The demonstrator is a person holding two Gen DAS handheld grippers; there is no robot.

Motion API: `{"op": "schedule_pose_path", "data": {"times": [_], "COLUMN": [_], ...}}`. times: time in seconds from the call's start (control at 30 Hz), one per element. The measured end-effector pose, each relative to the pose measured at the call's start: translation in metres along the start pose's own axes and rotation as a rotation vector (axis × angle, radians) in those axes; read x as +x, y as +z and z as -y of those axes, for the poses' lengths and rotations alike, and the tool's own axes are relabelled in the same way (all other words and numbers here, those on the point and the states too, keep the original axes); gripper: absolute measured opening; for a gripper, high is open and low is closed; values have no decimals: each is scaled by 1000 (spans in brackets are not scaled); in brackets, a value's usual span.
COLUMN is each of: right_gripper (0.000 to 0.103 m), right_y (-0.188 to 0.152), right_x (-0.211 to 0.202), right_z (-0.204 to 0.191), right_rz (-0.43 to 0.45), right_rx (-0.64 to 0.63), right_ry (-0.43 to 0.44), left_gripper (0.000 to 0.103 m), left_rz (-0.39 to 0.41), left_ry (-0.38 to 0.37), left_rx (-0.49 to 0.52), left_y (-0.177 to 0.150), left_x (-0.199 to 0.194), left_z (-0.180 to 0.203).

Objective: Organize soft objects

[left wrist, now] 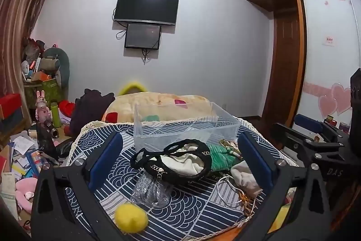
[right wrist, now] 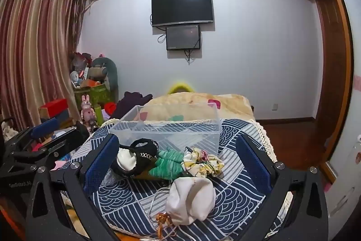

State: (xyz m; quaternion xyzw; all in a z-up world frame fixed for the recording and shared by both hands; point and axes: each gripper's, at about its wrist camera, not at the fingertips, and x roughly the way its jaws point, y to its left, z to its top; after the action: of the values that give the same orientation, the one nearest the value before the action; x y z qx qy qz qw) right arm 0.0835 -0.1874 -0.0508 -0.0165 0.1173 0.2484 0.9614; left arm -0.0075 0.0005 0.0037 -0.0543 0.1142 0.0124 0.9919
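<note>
soft items – black knitted bag [left wrist: 180, 159], green cloth [right wrist: 168, 164], white pouch [right wrist: 191, 198], yellow ball [left wrist: 130, 217] – lay on patterned cloth [right wrist: 234, 175] before clear bin [left wrist: 185, 125] | left gripper [left wrist: 180, 162] jaws wide apart, empty | right gripper [right wrist: 178, 164] likewise

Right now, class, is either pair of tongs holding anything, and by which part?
Nothing is held. The left tongs and right tongs are both open above the patterned blue cloth.
</note>
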Motion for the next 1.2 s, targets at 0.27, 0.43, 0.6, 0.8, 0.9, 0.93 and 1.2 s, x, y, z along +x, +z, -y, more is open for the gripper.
{"op": "schedule_pose_path", "data": {"times": [0.27,0.43,0.6,0.8,0.9,0.93,1.2], "right_gripper": [103,103,103,103,103,103,103], "right_y": [2,2,3,3,4,4,5], "right_x": [-3,-3,-4,-3,-4,-4,-4], "right_z": [-2,-2,-2,-2,-2,-2,-2], "right_rz": [3,6,8,8,9,9,11], "right_rx": [0,1,1,2,2,2,4], "right_ry": [6,7,8,9,11,11,11], "left_gripper": [103,103,103,103,103,103,103], "left_rz": [13,17,18,20,21,21,22], "left_ry": [0,-3,0,0,-2,-1,-2], "left_rx": [3,2,5,5,3,3,3], "left_y": [-1,0,1,1,2,2,2], "left_x": [-2,-2,-3,-4,-4,-4,-4], "left_z": [1,1,1,2,2,2,2]}}
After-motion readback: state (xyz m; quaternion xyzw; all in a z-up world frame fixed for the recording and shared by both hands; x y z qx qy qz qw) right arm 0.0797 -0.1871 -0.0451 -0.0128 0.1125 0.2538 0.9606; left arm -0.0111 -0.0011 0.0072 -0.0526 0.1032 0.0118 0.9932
